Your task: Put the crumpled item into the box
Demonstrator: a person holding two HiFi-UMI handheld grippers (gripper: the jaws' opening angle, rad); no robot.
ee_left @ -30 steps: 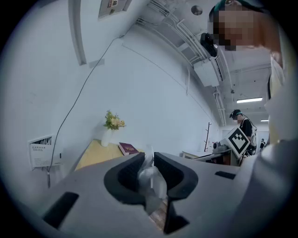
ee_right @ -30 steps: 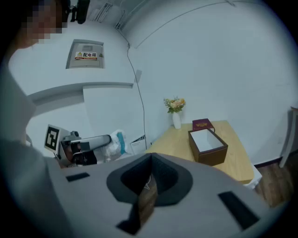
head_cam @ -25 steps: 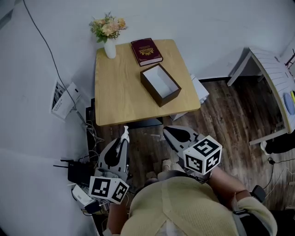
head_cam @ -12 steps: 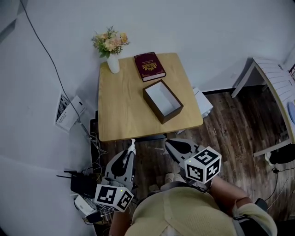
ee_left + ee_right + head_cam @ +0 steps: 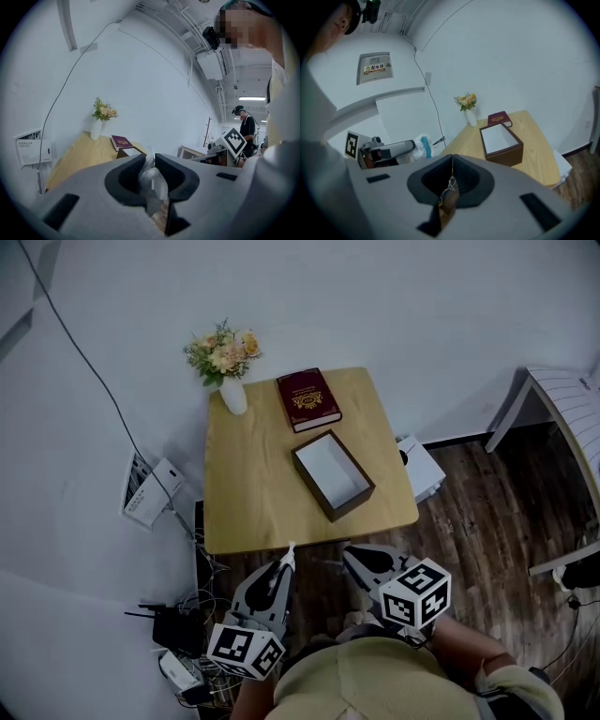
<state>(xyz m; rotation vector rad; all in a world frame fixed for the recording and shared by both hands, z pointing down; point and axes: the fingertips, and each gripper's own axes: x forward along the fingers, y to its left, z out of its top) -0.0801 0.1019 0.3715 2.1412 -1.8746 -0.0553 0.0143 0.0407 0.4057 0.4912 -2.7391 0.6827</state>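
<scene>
A white crumpled item (image 5: 151, 180) is pinched between the jaws of my left gripper (image 5: 151, 159), with its tip sticking out past them (image 5: 289, 554). In the head view the left gripper (image 5: 286, 563) hangs just in front of the near edge of the wooden table (image 5: 244, 493). My right gripper (image 5: 354, 554) is beside it, jaws shut with nothing between them (image 5: 451, 159). The open dark brown box (image 5: 333, 474) with a white inside lies on the table's right half, beyond both grippers. It also shows in the right gripper view (image 5: 501, 140).
A dark red book (image 5: 307, 399) and a white vase of flowers (image 5: 225, 362) stand at the table's back. Cables and a router (image 5: 173, 629) lie on the floor at left. A white box (image 5: 422, 465) sits by the table's right side. A white slatted table (image 5: 562, 409) stands farther right.
The table and both grippers have slid lower in the head view. The left jaws keep the same hold on the crumpled item and the right jaws stay shut.
</scene>
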